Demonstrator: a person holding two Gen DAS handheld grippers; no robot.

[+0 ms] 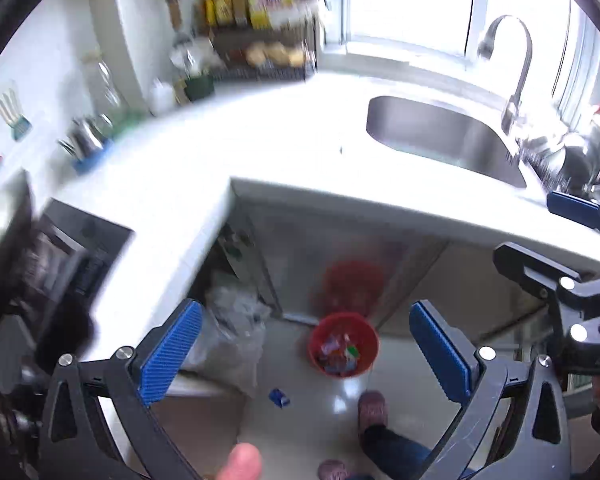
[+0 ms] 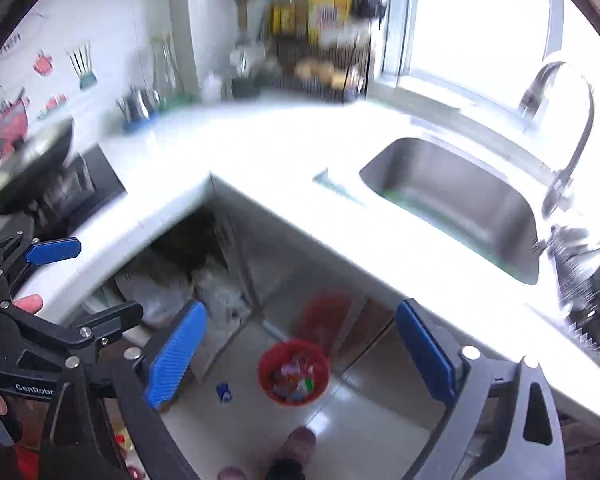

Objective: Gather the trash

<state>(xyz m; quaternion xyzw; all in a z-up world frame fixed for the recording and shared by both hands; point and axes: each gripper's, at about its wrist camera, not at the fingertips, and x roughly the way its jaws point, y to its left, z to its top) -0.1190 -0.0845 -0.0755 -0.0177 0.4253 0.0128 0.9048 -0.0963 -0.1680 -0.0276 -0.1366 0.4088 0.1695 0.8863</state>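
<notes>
i am holding two grippers high above a kitchen floor, both looking steeply down past the edge of a white l-shaped countertop (image 1: 188, 184). my left gripper (image 1: 306, 354) is standing spread wide with nothing between its blue pads, and my right gripper (image 2: 302, 354) is standing equally wide and empty; neither is grasping anything. far below, a round red trash basket (image 1: 343, 345) is sitting upright on the pale tiled floor, its open mouth facing straight up toward me, so its long axis is running vertically. it is already holding a jumble of colourful wrappers, which suggests to me that a good part of the collecting is done. one small blue scrap (image 1: 279, 397) is lying loose on the floor, apart from the basket on the side nearer my feet; it is too small and blurred for me to tell which way it is pointing or what it is. i am judging that this piece is what is left to pick up, though there may be more litter outside these views. a clear plastic bag (image 1: 236, 320) is slumped beside the open cabinet under the counter. a steel sink (image 2: 456, 200) with a curved tap is sitting in the counter to the right, and my slippered foot (image 1: 373, 406) is showing near the bottom.
</notes>
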